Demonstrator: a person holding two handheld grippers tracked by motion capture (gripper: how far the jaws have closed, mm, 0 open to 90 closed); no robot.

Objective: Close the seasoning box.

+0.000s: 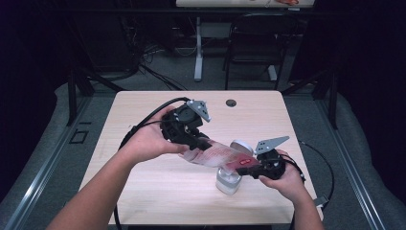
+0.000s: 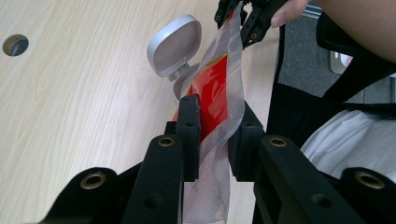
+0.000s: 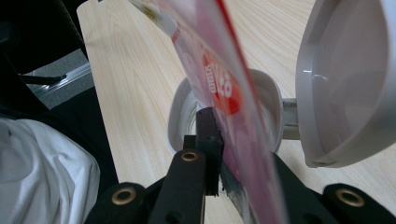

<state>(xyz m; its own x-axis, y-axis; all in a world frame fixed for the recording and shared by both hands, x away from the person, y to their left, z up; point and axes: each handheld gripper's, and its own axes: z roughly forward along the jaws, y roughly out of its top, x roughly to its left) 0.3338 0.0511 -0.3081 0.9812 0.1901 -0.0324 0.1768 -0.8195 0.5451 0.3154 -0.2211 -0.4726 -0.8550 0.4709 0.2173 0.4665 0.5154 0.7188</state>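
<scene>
A clear plastic pouch with red print [image 1: 218, 155] is stretched between both grippers above the table. My left gripper [image 1: 203, 143] is shut on its left end; in the left gripper view the two black jaws [image 2: 217, 135] pinch the pouch [image 2: 219, 88]. My right gripper [image 1: 246, 165] is shut on the other end, and in the right gripper view [image 3: 224, 154] the pouch [image 3: 224, 93] runs up from the jaws. Below the pouch stands a small white container [image 1: 227, 181] with its hinged lid [image 1: 241, 146] flipped open. Its open mouth [image 3: 180, 116] and lid [image 3: 345, 84] lie just past the pouch.
The light wooden table [image 1: 143, 191] has a round cable hole [image 1: 231, 102] near its far edge. Black cables [image 1: 143, 122] trail from the grippers across the left side. A dark chair [image 1: 253, 43] and a desk leg [image 1: 198, 48] stand beyond the table.
</scene>
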